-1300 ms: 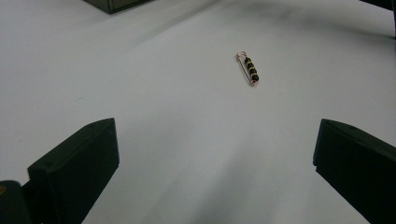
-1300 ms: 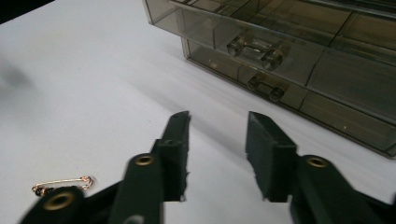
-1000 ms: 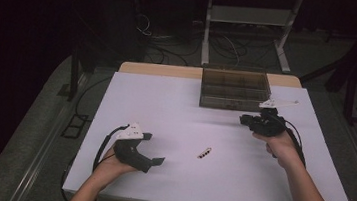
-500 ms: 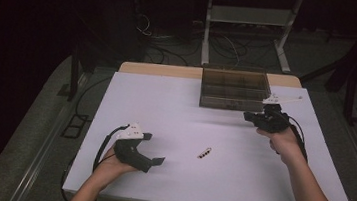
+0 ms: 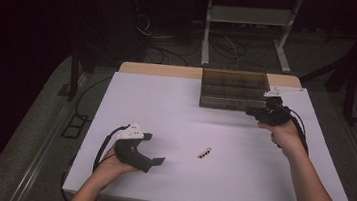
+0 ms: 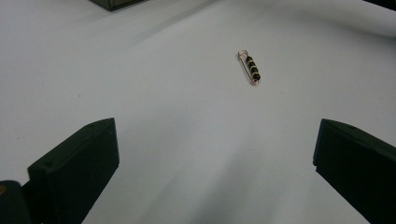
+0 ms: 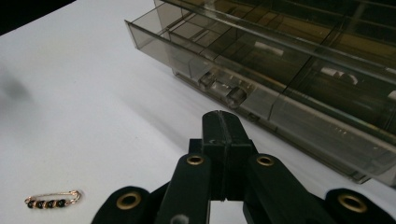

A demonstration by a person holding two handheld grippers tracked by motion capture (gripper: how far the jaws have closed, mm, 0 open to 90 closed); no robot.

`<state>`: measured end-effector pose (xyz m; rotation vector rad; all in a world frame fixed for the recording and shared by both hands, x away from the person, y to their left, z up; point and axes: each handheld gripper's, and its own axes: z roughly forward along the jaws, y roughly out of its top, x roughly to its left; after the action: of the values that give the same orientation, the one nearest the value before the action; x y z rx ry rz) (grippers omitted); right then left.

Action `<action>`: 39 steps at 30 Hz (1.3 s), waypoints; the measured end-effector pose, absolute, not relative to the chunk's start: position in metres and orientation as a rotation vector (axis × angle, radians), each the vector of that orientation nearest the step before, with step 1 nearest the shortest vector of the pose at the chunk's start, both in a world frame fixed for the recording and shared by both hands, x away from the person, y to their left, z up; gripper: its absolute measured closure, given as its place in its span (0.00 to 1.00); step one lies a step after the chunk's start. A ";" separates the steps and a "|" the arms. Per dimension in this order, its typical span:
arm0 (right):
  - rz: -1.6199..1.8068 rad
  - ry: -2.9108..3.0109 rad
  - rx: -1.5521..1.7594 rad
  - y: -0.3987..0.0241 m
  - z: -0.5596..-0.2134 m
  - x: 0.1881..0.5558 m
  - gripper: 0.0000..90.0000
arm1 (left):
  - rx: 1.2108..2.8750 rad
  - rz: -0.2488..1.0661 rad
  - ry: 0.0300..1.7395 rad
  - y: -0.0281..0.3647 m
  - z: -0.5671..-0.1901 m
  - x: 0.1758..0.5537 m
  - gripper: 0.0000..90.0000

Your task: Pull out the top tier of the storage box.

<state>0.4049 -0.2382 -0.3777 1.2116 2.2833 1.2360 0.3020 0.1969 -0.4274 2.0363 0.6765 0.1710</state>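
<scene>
Smoky clear plastic, the compartment box (image 5: 234, 89) sits at the far side of the white table (image 5: 175, 115). My right gripper (image 7: 223, 122) hovers just before its front latch, jaws pressed flat together with nothing between them. My left gripper (image 6: 215, 154) rests near the table's front edge, jaws spread wide and empty. Between my hands lies the beaded safety pin (image 5: 204, 153), apart from both.
</scene>
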 end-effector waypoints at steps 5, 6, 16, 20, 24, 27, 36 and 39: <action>1.229 2.276 1.207 -0.238 -0.371 0.411 0.99 | 2.037 0.171 0.673 0.197 -0.427 0.302 0.00; 1.229 2.272 1.205 -0.238 -0.370 0.413 0.99 | 2.037 0.171 0.673 0.197 -0.427 0.301 0.00; 1.209 2.264 1.213 -0.235 -0.356 0.432 0.99 | 2.031 0.169 0.675 0.197 -0.427 0.301 0.00; 1.188 2.269 1.221 -0.233 -0.355 0.441 0.99 | 2.033 0.166 0.673 0.197 -0.427 0.302 0.00; 1.178 2.270 1.238 -0.230 -0.354 0.450 0.99 | 2.029 0.166 0.675 0.198 -0.427 0.302 0.00; 1.169 2.277 1.236 -0.227 -0.354 0.455 0.99 | 2.028 0.166 0.674 0.198 -0.427 0.302 0.00; 1.150 2.303 1.247 -0.216 -0.358 0.466 0.99 | 2.025 0.165 0.674 0.198 -0.427 0.301 0.00; 1.138 2.317 1.245 -0.213 -0.361 0.468 0.99 | 2.026 0.164 0.673 0.198 -0.427 0.301 0.00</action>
<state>0.4682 -0.2126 -0.3608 1.2448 2.3167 1.1382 0.3015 0.1980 -0.4266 2.0259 0.6731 0.1639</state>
